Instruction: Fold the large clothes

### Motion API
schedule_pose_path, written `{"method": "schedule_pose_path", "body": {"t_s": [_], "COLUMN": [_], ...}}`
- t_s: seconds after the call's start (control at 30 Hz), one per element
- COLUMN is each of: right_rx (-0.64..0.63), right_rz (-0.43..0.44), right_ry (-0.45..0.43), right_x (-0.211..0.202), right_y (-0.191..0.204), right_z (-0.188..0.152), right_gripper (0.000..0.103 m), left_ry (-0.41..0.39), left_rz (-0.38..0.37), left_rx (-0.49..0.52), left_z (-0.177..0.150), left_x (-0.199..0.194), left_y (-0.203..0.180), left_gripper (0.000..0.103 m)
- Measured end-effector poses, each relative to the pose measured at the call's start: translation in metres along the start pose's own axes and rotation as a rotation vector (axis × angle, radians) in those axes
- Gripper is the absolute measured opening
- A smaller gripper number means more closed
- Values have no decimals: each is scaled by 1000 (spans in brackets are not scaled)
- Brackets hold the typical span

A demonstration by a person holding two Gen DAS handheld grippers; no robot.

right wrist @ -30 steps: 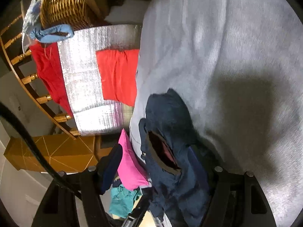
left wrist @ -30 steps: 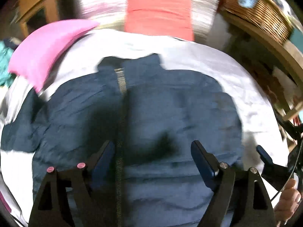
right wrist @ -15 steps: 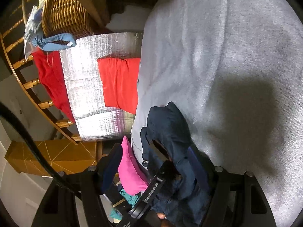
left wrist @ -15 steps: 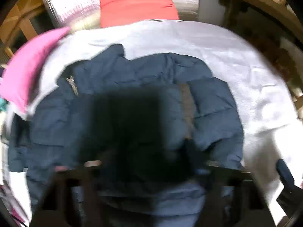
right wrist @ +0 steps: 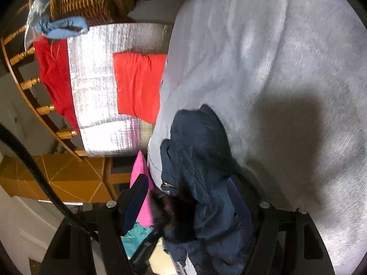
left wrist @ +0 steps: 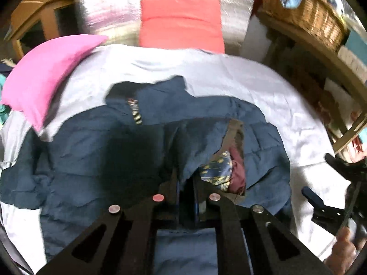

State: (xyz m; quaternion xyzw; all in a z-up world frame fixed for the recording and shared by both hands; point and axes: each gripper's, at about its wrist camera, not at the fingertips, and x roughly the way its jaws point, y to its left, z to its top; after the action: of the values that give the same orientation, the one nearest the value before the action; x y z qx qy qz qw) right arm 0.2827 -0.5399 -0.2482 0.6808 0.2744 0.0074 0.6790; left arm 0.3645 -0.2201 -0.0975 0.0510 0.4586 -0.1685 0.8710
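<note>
Item: navy padded jacket (left wrist: 96, 160), spread front-up on a pale grey sheet (left wrist: 229, 73) over a bed, collar far, hem near. One front panel is turned back, showing patterned lining (left wrist: 215, 171).

Left claw (left wrist: 185, 194): clenched on a pinch of the jacket's cloth at the near middle, beside the turned-back panel.

Right claw (right wrist: 188, 197): jaws spread wide, nothing pressed between them; a bunched part of the jacket lies between the fingers without being gripped.

Handling (judgement): soft, puffy and light for its bulk; shell cloth probably slick, so a shallow pinch may slip. Best hold: a seam, the zip (left wrist: 135, 112) edge or the hem, where the layers are firm.

Surroundings: pink cushion (left wrist: 45, 73) at far left; red cloth (left wrist: 181, 23) on a silver mat beyond the bed; wicker basket (left wrist: 305, 16) at far right.
</note>
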Motion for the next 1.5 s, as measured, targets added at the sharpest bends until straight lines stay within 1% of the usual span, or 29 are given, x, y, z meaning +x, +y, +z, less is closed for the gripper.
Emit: {"method": "schedule_pose_path", "body": {"t_s": [0.1,0.2,0.23,0.3,0.37,0.4,0.43,0.47,0.5,0.53,0.6,0.67,0.73,0.77,0.83,0.9,0.93,0.97,1.0,1.03,1.07,1.1,1.17,1.23,1.33,1.4,1.43,1.47,1.5], "right_rx": [-32,-66,-71,-75,-79,-82,-87,-93,-101,-108,-128,-144,-169,-182,-210,-239,-252,-259,-265,-275,-296,-317,-338,-342,-407,-506,-565,-631,-675], "right_rz": [-33,-76,-89,-108,-123,-128,-134,-141,-148,-154,-166,-175,-197,-208,-236,-263,-275,-285,-298,-325,-368,-396,-414,-421,-464,-448,-442,-435,-428], "right_ry": [12,9,6,-1,-13,-17,-22,-27,-31,-35,-46,-56,-60,-63,-72,-74,-71,-59,-41,-25,-13,-11,-21,-28,-86,-182,-212,-237,-248], "right_x": [9,15,16,17,17,17,17,18,18,19,20,21,24,25,27,30,34,37,42,47,53,58,57,53,39,22,17,14,13], "right_y": [4,7,7,6,5,5,5,6,7,9,11,14,16,16,16,14,12,10,8,5,3,3,8,13,31,53,63,73,79], "right_z": [-7,-10,-10,-9,-9,-9,-9,-9,-9,-9,-10,-11,-11,-11,-10,-8,-8,-7,-8,-9,-10,-12,-15,-19,-32,-48,-56,-66,-74], "right_gripper": [74,74,74,74,74,74,74,74,74,74,74,74,74,74,74,68,58,51,49,43,41,39,36,36,38,39,44,47,47], "left_ry": [-22,-17,-15,-20,-30,-34,-38,-44,-49,-55,-66,-99,-107,-106,-85,-40,-5,23,57,72,82,83,83,79,52,1,-24,-54,-87], "left_rz": [-11,-39,-32,2,62,84,99,113,117,111,107,140,156,148,148,175,191,209,225,226,218,209,191,185,173,153,149,144,145], "left_rx": [-56,-130,-153,-196,-232,-256,-288,-333,-359,-384,-419,-417,-375,-354,-299,-277,-270,-268,-272,-277,-283,-290,-310,-325,-343,-352,-357,-363,-373], "left_z": [-8,-23,-28,-41,-53,-59,-66,-74,-79,-84,-93,-99,-100,-101,-99,-94,-93,-93,-93,-94,-94,-93,-93,-93,-94,-93,-93,-93,-94], "left_x": [-22,-34,-35,-37,-35,-35,-35,-35,-35,-34,-30,-29,-25,-24,-11,5,16,25,35,40,43,44,41,38,27,12,4,-6,-16], "left_y": [41,86,99,126,150,161,172,184,191,197,202,200,193,190,179,175,174,175,177,179,182,184,189,193,202,207,208,211,215], "left_gripper": [10,14,18,20,21,26,36,40,47,50,50,50,51,52,52,52,52,52,52,55,55,55,55,54,54,54,54,55,57]}}
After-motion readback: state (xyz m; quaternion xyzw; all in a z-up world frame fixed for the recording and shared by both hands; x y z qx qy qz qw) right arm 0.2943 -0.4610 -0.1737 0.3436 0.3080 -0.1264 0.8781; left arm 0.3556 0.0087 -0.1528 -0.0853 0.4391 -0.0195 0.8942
